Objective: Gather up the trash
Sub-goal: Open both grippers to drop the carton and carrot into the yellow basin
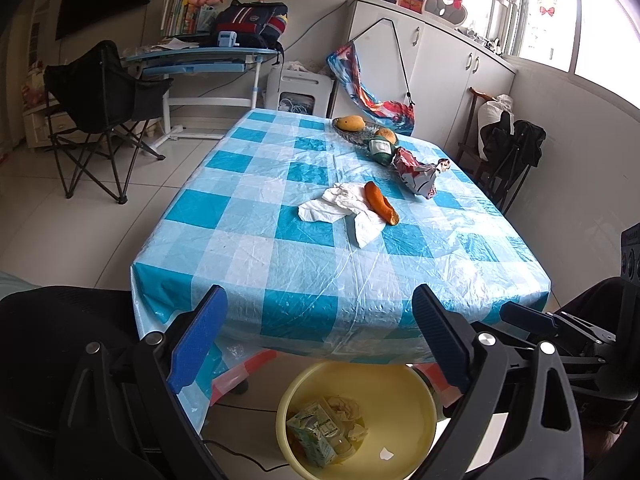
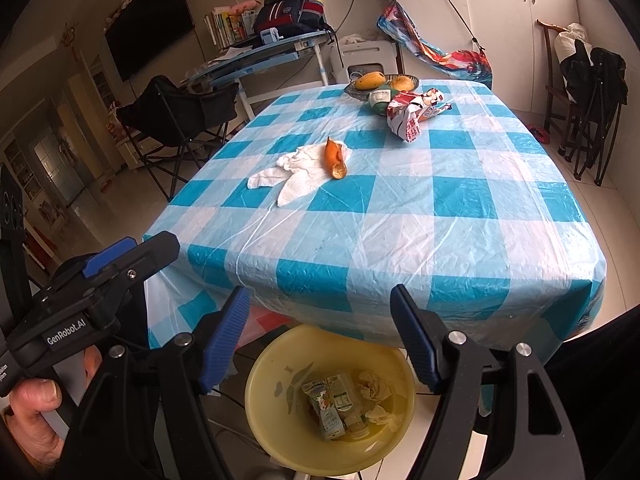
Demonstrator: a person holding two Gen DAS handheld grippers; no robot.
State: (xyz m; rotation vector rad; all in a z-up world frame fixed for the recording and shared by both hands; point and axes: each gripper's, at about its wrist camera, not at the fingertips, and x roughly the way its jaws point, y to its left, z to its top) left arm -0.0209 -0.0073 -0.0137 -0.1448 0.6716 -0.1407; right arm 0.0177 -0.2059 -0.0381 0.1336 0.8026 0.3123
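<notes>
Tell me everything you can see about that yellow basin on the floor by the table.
The yellow basin is round, pale and looks like plastic, with faint leaf shapes printed inside. It stands upright on the tiled floor, partly tucked under the near edge of the checked tablecloth. Inside lie a green drink carton, crumpled tissue, and what looks like a small bottle, blurred. A white scrap lies on its bottom. Nothing grips it; both sets of jaws hover open above it.

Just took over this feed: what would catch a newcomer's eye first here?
The blue-and-white checked tablecloth dominates. An orange peel lies on crumpled white tissue mid-table, with a crumpled red-and-white wrapper further back near the fruit dish. Below the near edge sits a yellow bin already holding a green carton.
</notes>
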